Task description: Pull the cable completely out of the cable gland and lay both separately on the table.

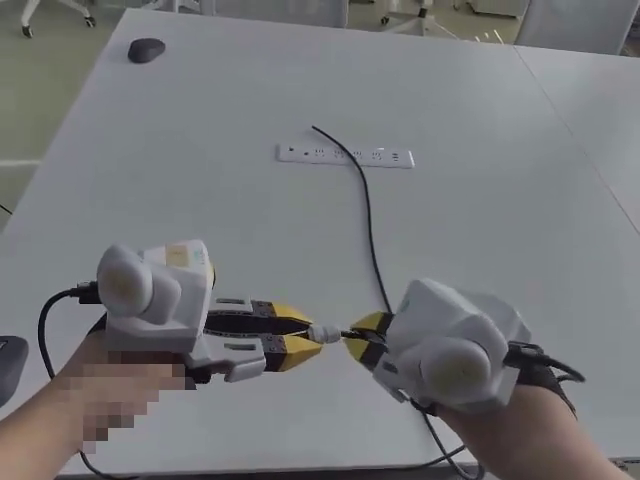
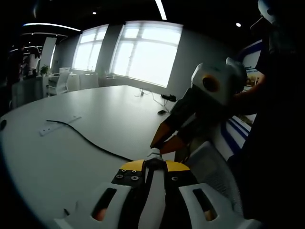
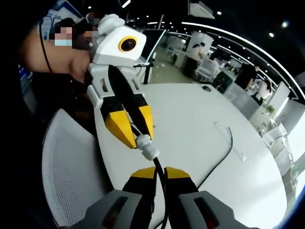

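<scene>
My left tongs [image 1: 312,336] are clamped on the white cable gland [image 1: 325,334], and my right tongs [image 1: 358,338] are pinched on the black cable [image 1: 368,215] just beside it. I judge this sets up opposed pulls. Both hang over the near edge of the desk [image 1: 200,190]. Count: one gland, one cable, one power strip [image 1: 345,155], one mouse [image 1: 146,49].
</scene>
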A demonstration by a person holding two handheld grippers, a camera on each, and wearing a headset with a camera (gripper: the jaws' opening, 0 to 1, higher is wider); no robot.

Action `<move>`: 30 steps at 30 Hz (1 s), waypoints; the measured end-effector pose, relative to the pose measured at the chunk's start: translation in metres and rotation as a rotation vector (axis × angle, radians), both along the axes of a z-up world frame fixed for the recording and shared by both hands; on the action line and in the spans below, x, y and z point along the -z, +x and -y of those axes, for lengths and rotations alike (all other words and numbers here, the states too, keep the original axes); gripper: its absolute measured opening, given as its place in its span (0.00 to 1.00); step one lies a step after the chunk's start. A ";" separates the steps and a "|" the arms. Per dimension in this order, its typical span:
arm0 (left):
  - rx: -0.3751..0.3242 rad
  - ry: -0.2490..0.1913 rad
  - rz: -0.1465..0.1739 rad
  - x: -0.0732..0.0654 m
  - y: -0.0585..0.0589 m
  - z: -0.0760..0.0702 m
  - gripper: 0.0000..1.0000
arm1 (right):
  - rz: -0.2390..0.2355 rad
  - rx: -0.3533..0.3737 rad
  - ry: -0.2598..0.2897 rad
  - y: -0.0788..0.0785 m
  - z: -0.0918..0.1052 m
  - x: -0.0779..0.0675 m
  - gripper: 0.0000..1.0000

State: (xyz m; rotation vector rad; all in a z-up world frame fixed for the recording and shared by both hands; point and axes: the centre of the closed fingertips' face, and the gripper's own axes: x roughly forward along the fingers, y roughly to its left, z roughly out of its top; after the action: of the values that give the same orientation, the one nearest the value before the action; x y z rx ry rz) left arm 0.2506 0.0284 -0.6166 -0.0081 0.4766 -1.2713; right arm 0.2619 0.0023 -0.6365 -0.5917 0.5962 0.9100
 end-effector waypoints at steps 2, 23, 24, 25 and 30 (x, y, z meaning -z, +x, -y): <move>-0.002 0.003 0.004 0.000 0.001 -0.001 0.14 | -0.017 0.042 0.017 0.002 0.006 0.002 0.00; -0.016 0.005 -0.008 0.000 0.002 -0.001 0.15 | -0.187 0.384 0.205 0.017 0.053 0.035 0.01; -0.017 0.006 -0.009 0.001 0.003 -0.001 0.15 | -0.195 0.393 0.213 0.017 0.054 0.036 0.01; -0.017 0.006 -0.010 0.001 0.003 -0.001 0.15 | -0.202 0.403 0.225 0.018 0.055 0.038 0.01; -0.015 0.012 -0.012 0.001 0.002 0.001 0.15 | -0.213 0.436 0.241 0.022 0.059 0.044 0.01</move>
State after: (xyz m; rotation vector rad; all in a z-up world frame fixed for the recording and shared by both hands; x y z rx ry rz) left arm 0.2526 0.0270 -0.6180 -0.0099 0.4938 -1.2541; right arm 0.2840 -0.0565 -0.6810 -0.1360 0.7582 0.6205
